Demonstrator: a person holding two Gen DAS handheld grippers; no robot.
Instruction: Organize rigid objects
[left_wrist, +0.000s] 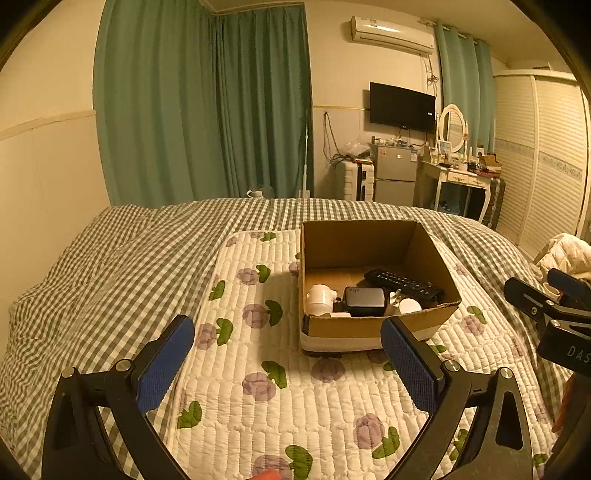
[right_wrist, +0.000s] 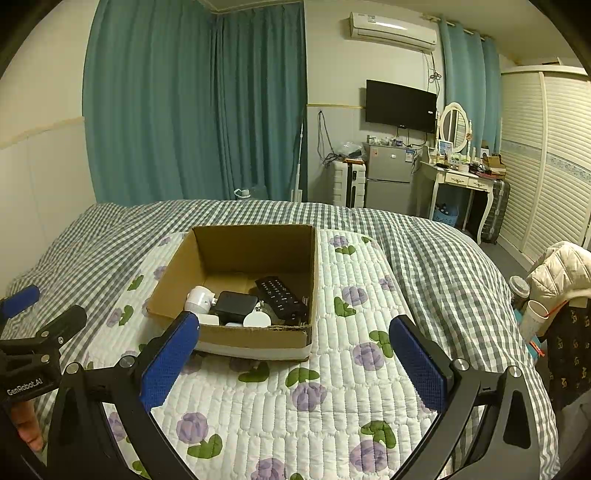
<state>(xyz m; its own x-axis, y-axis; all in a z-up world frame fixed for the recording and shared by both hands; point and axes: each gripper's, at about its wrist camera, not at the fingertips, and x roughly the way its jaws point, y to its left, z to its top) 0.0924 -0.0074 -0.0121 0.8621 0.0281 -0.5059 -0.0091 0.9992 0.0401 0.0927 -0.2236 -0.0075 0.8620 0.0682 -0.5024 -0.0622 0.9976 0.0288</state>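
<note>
On the bed's quilted mat (right_wrist: 332, 406), we hold both grippers' jaws wide and empty, approaching the cardboard box (right_wrist: 255, 338) squarely for the remote (right_wrist: 280, 297).

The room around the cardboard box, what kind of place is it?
Most likely a bedroom in a home. The cardboard box stands on a bed with a checked cover, and a dressing table with an oval mirror and a louvred wardrobe stand behind.
</note>
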